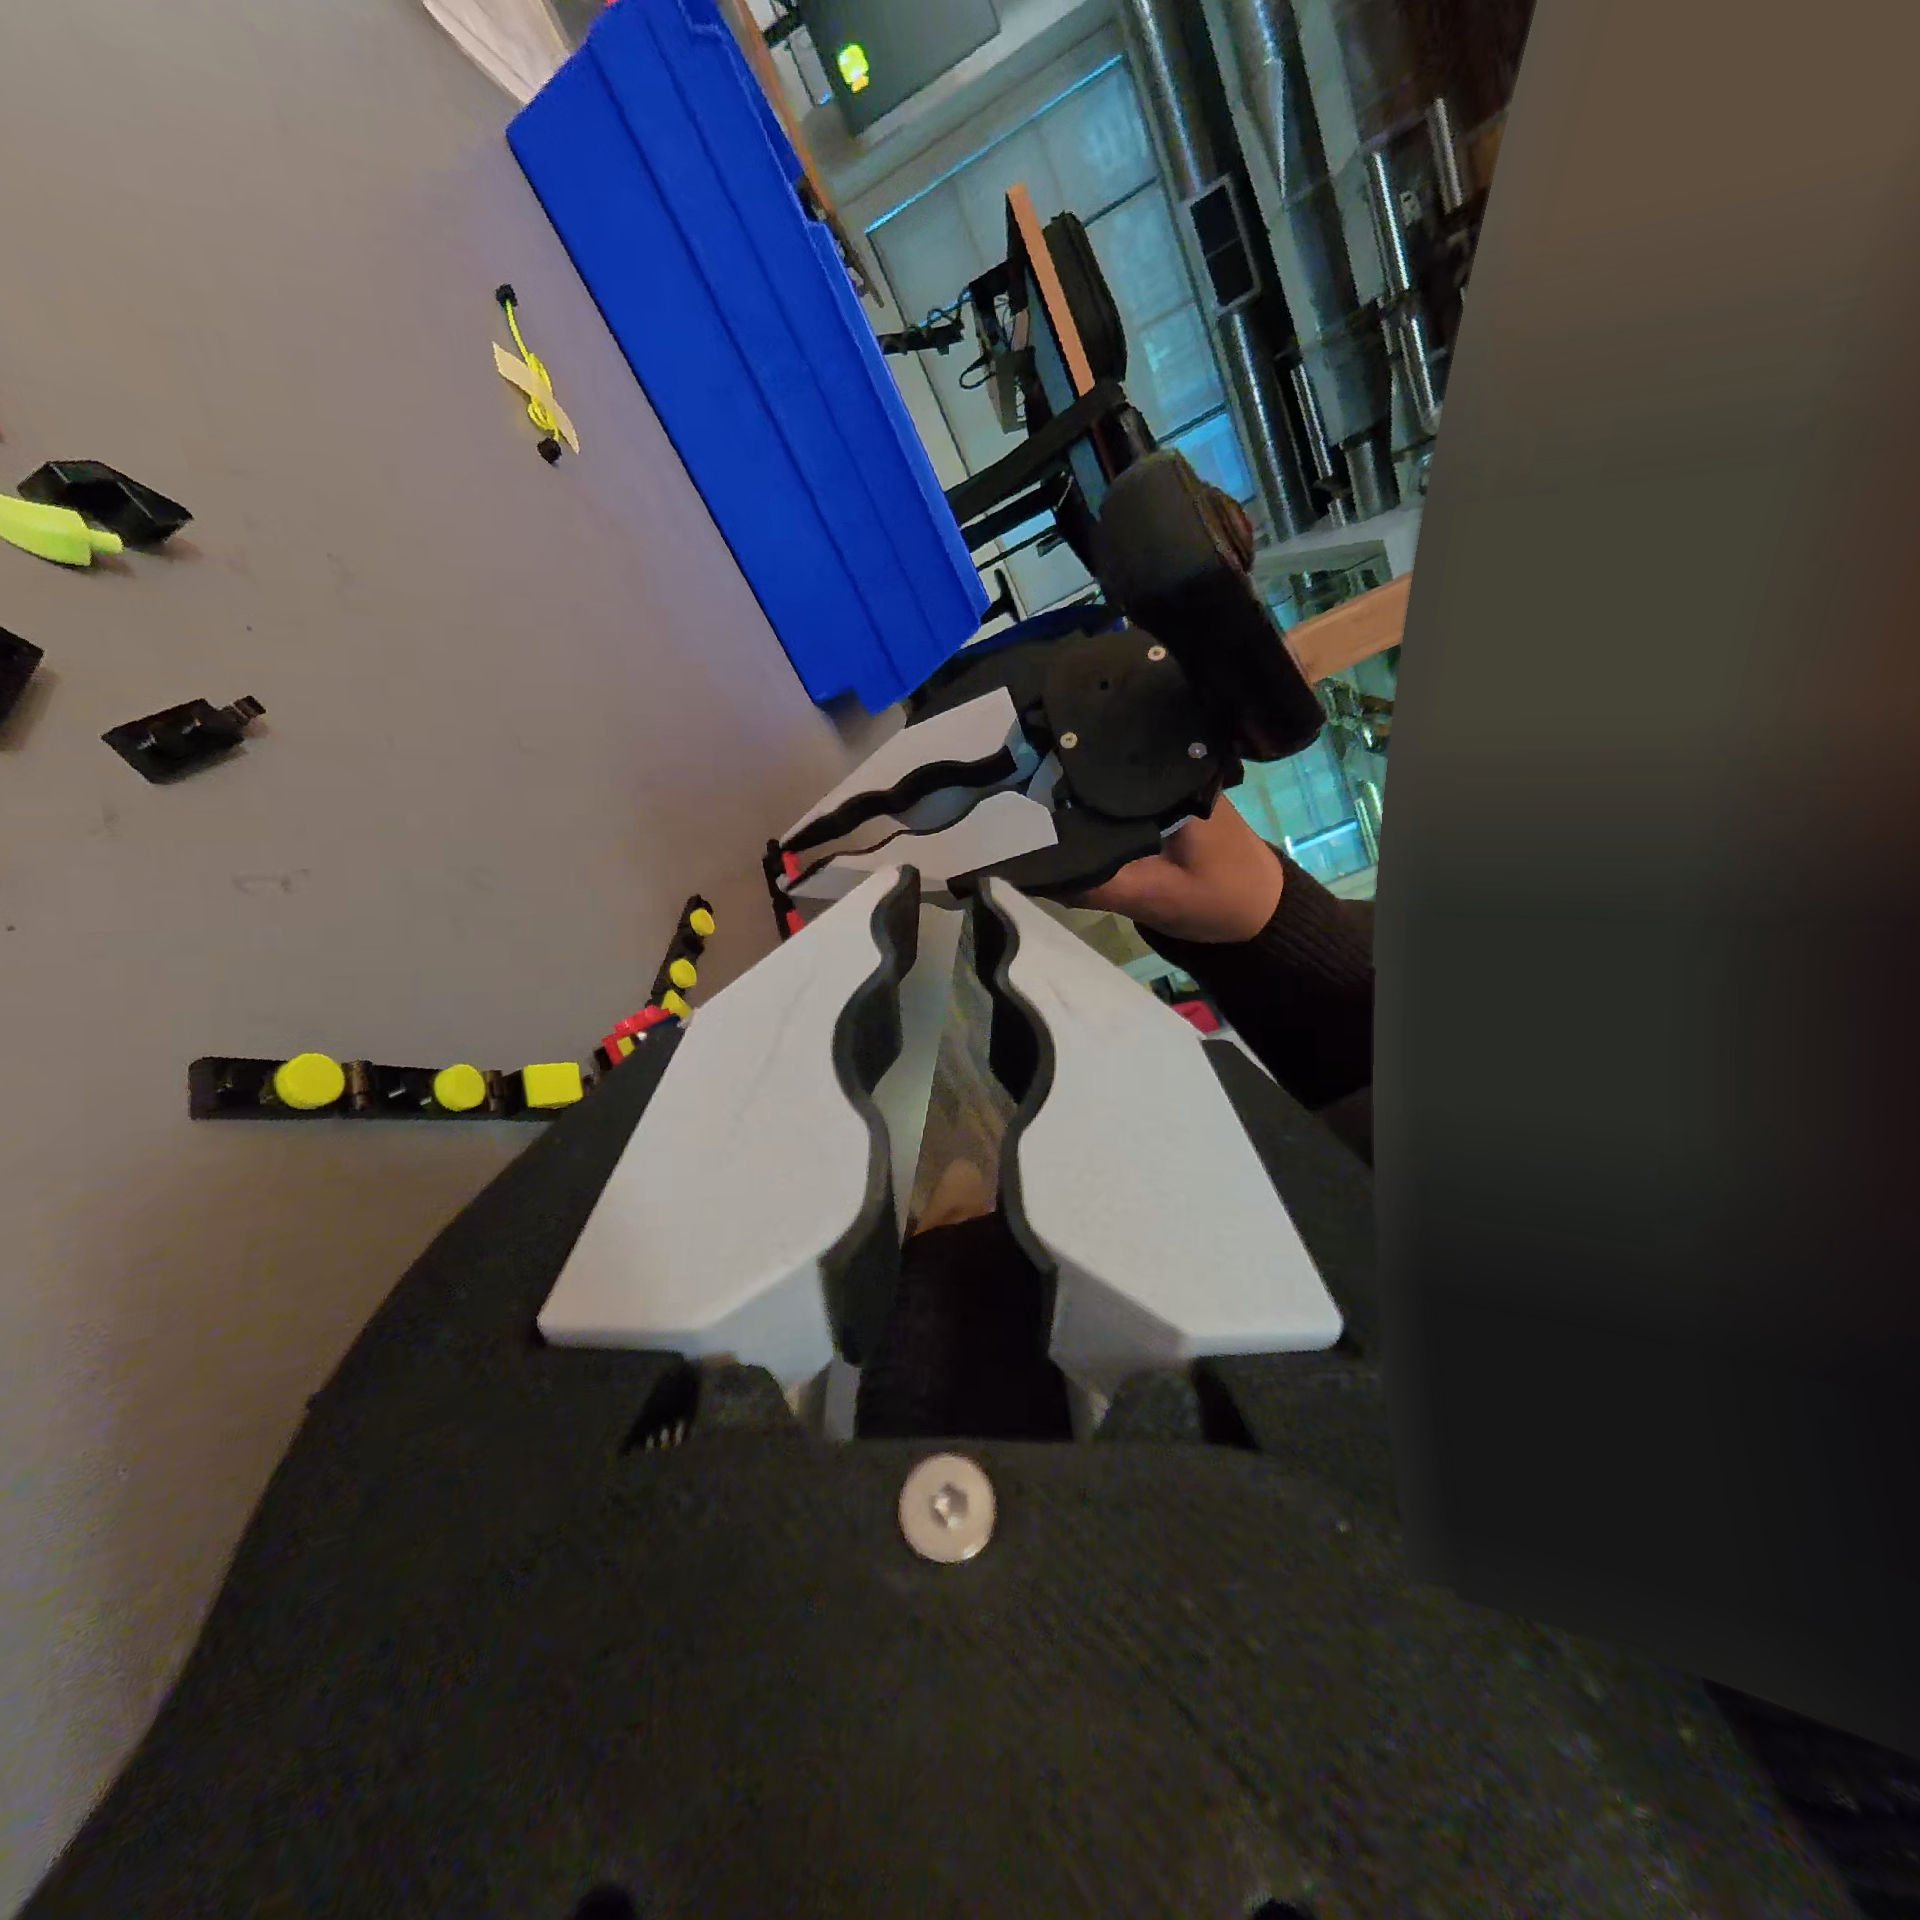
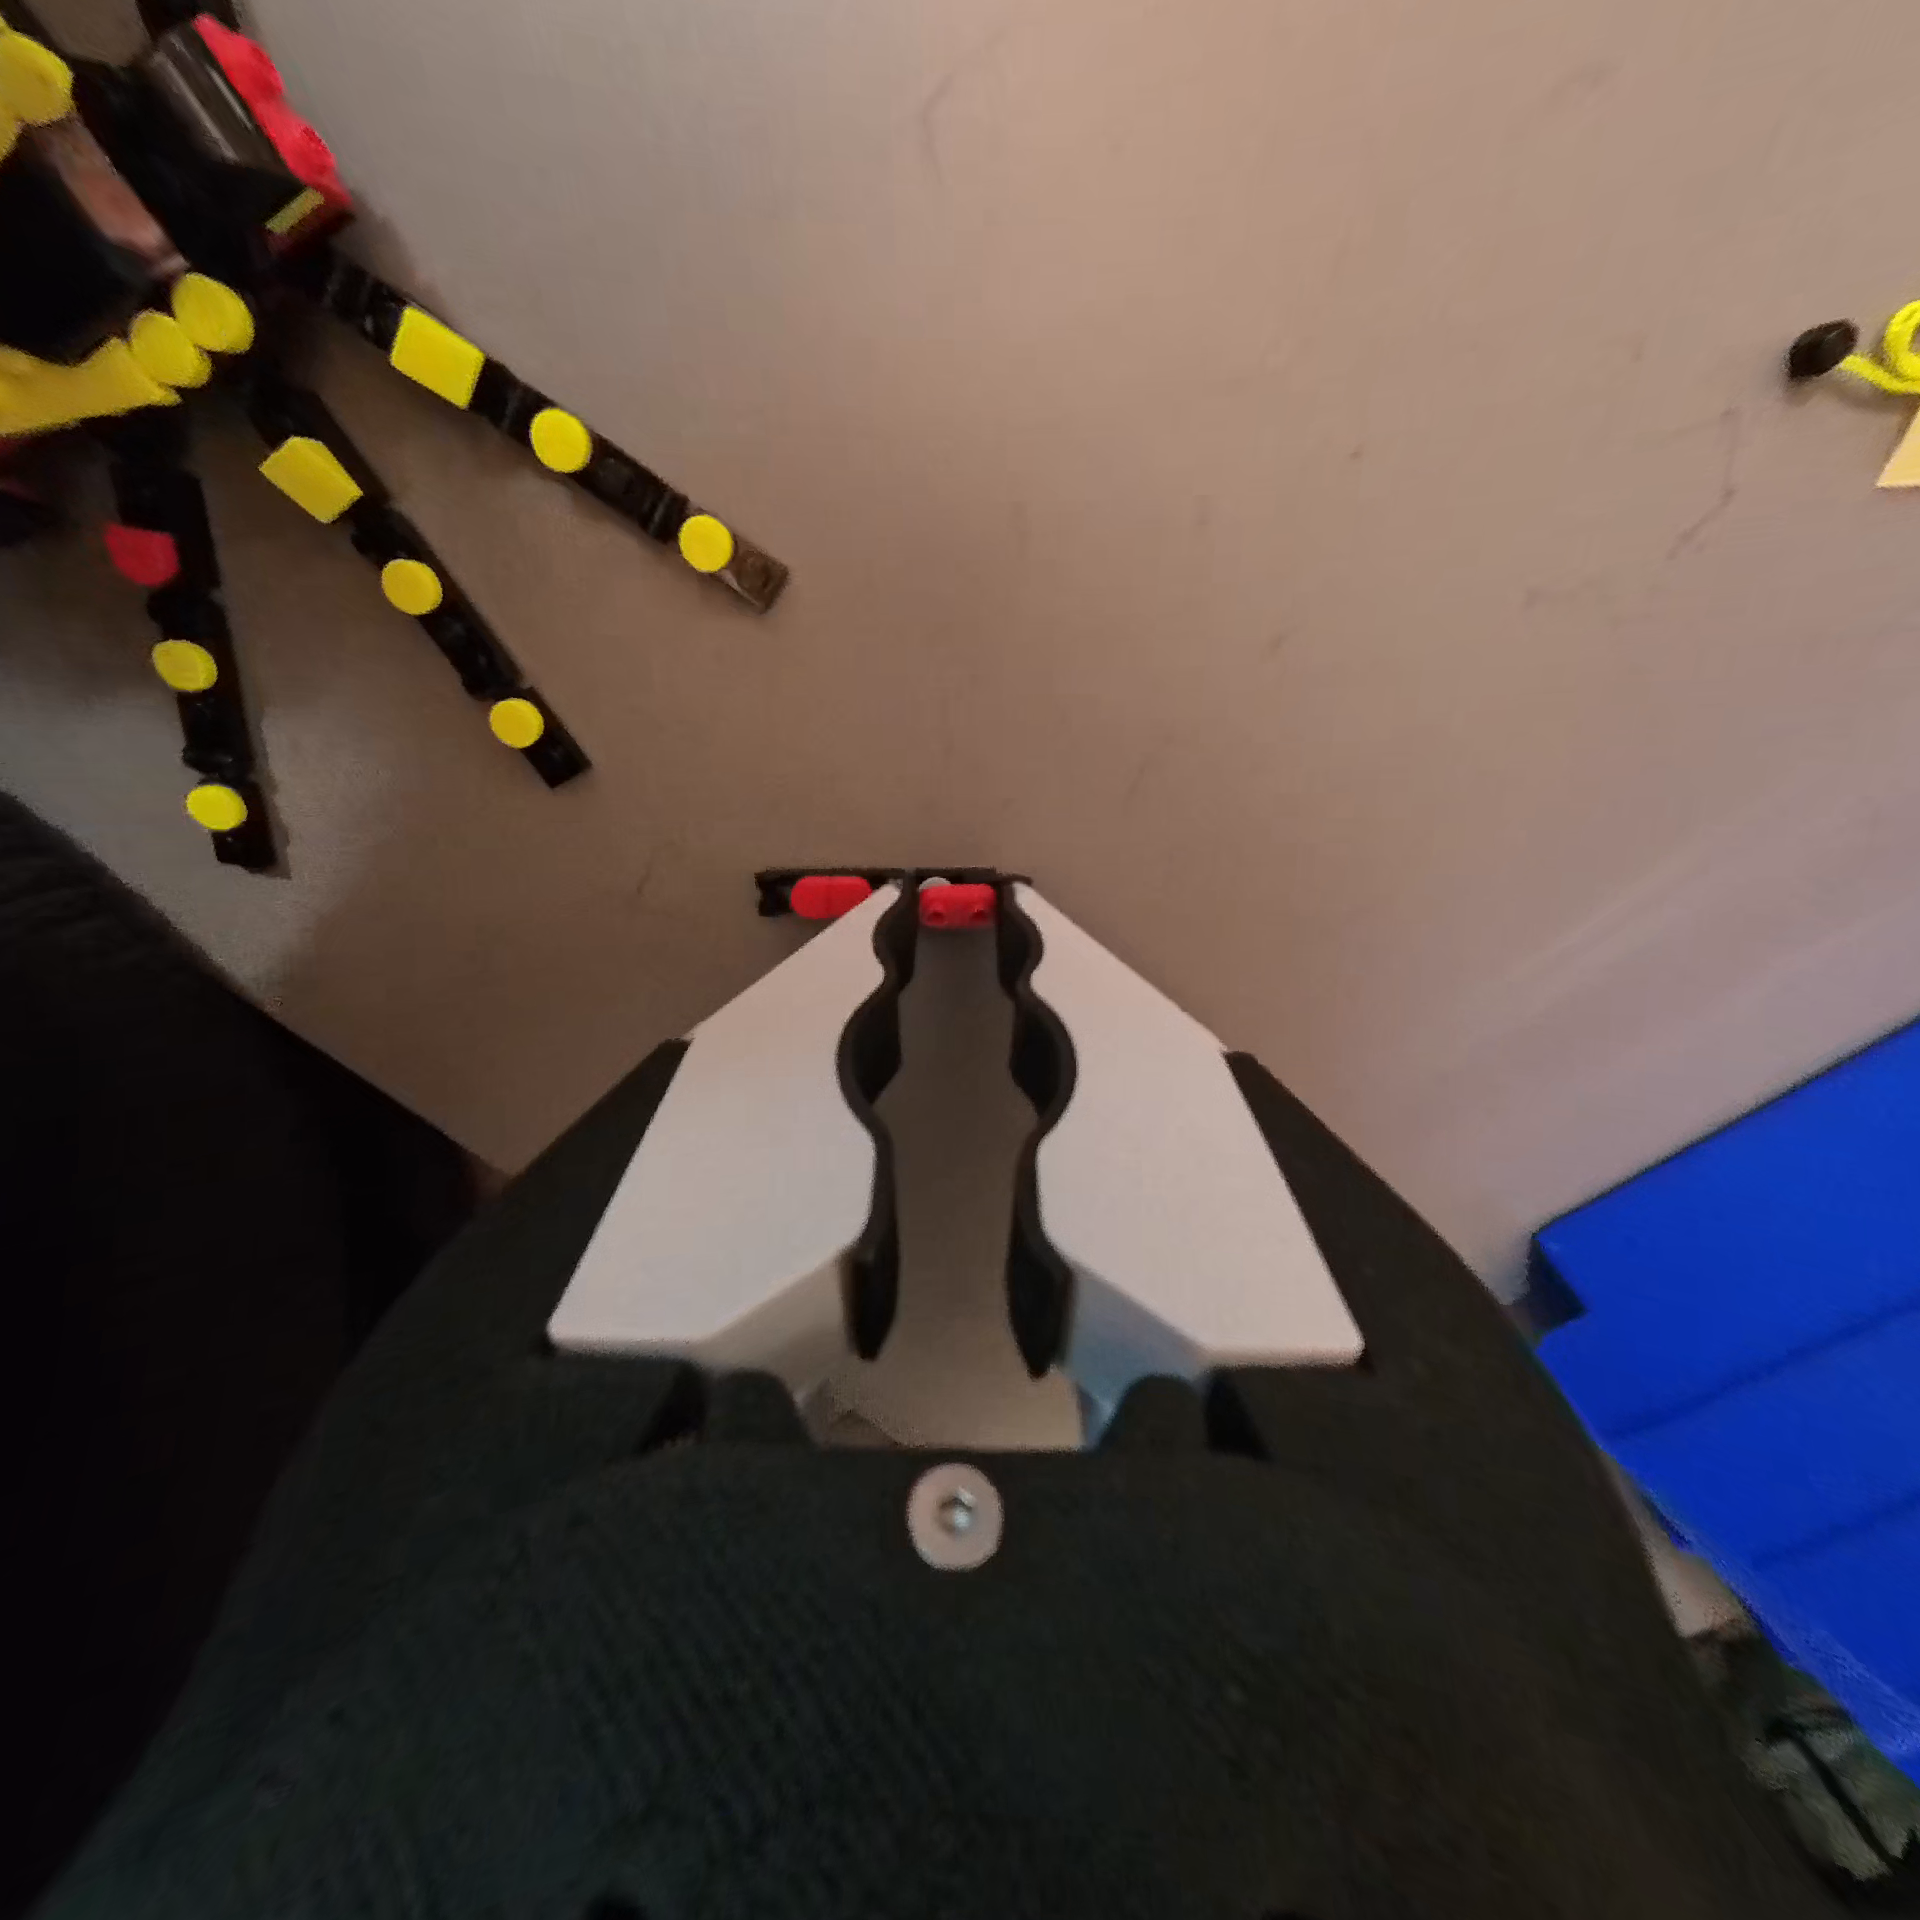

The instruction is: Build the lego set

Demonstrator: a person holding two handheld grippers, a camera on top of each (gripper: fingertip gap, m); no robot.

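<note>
The right tongs (image 2: 954,896) point down at the grey counter (image 2: 1351,520), their tips narrowed onto a small black strip (image 2: 774,891) carrying red pieces (image 2: 956,902) — one red piece sits between the tips, another (image 2: 829,894) just left of them. To the far left lies the lego model (image 2: 312,447): black legs studded with yellow discs and plates fanning out from a black, red and yellow body. A blue bin (image 2: 1745,1351) sits at the near right. The left tongs (image 1: 943,896) hang tilted above the counter, a narrow gap between the tips with nothing visible in it, close beside the right tongs (image 1: 800,847). Loose black parts (image 1: 104,499) lie far left.
</note>
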